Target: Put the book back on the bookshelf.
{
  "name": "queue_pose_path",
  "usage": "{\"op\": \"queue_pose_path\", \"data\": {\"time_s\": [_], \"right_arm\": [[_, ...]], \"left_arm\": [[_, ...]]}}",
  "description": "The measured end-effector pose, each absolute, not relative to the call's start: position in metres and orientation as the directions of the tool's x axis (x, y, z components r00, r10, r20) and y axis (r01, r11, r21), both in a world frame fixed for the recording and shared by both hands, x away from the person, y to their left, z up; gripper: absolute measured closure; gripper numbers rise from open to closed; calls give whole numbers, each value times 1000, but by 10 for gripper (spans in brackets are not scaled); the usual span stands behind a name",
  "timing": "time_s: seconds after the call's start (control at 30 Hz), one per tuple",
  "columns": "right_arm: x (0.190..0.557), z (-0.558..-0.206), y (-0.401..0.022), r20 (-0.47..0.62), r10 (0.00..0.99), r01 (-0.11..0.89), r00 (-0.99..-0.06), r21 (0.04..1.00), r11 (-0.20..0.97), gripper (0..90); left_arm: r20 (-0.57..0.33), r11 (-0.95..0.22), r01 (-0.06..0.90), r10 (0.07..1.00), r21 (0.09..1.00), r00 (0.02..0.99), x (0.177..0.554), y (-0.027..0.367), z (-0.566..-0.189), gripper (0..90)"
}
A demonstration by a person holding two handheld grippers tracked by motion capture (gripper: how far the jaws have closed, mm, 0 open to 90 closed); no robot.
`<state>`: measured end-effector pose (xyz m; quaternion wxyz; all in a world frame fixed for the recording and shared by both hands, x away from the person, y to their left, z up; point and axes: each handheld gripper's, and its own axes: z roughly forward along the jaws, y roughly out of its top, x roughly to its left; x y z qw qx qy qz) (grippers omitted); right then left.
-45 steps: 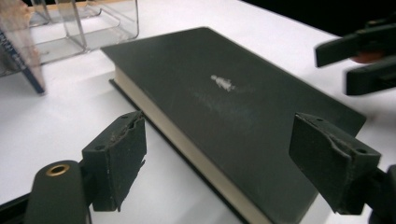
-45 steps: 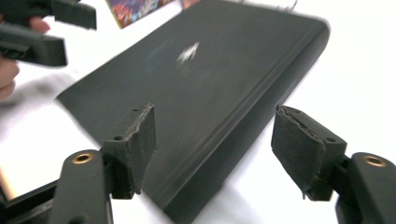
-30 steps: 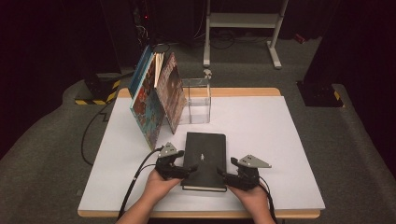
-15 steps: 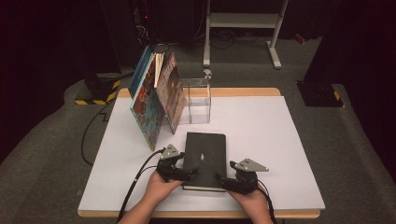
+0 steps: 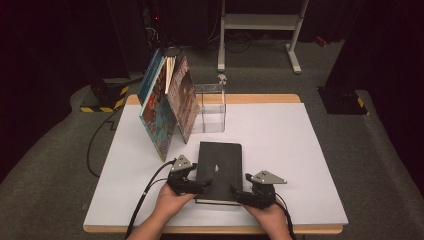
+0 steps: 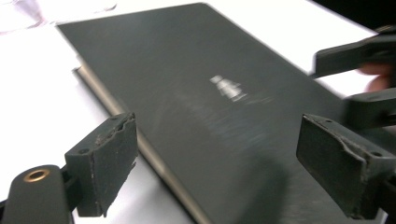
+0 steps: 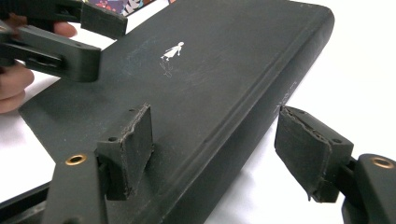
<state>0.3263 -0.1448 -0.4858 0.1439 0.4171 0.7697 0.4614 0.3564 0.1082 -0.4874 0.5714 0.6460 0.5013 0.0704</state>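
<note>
A black hardcover book (image 5: 219, 167) with a small white figure on its cover lies flat near the front of the white table (image 5: 300, 150). My left gripper (image 5: 201, 184) is open at the book's near left edge. In the left gripper view (image 6: 219, 140) one pad hangs beside the page edge and the other over the cover (image 6: 196, 93). My right gripper (image 5: 238, 193) is open at the near right corner. Its jaws (image 7: 219, 121) straddle the spine (image 7: 261, 107), with bare table between the spine and the outer pad. Neither pair of pads presses on the book.
Several colourful books (image 5: 167, 107) stand leaning at the back left of the table, with a clear plastic box (image 5: 210, 106) beside them. Cables (image 5: 145, 192) trail off the front left. A metal stand (image 5: 260, 30) is on the floor behind.
</note>
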Motion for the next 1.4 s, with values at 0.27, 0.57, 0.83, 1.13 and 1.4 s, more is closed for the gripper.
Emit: {"op": "queue_pose_path", "data": {"time_s": [0.27,0.57,0.83,1.13,1.4], "right_arm": [[326,-486,-144,171,771,512,-613,830,223,273],[324,-484,-145,179,764,507,-620,835,216,266],[319,-479,-146,185,745,494,-641,842,217,263],[322,-483,-148,210,743,515,-636,832,206,262],[323,-484,-148,222,738,520,-637,831,198,262]], "left_arm": [[-504,164,580,709,798,493,354,106,-489,124],[-478,162,535,703,829,527,350,106,-482,146],[-507,207,526,681,825,529,355,108,-473,180],[-522,217,536,677,815,519,377,110,-468,339],[-536,229,540,661,810,525,391,113,-468,359]]}}
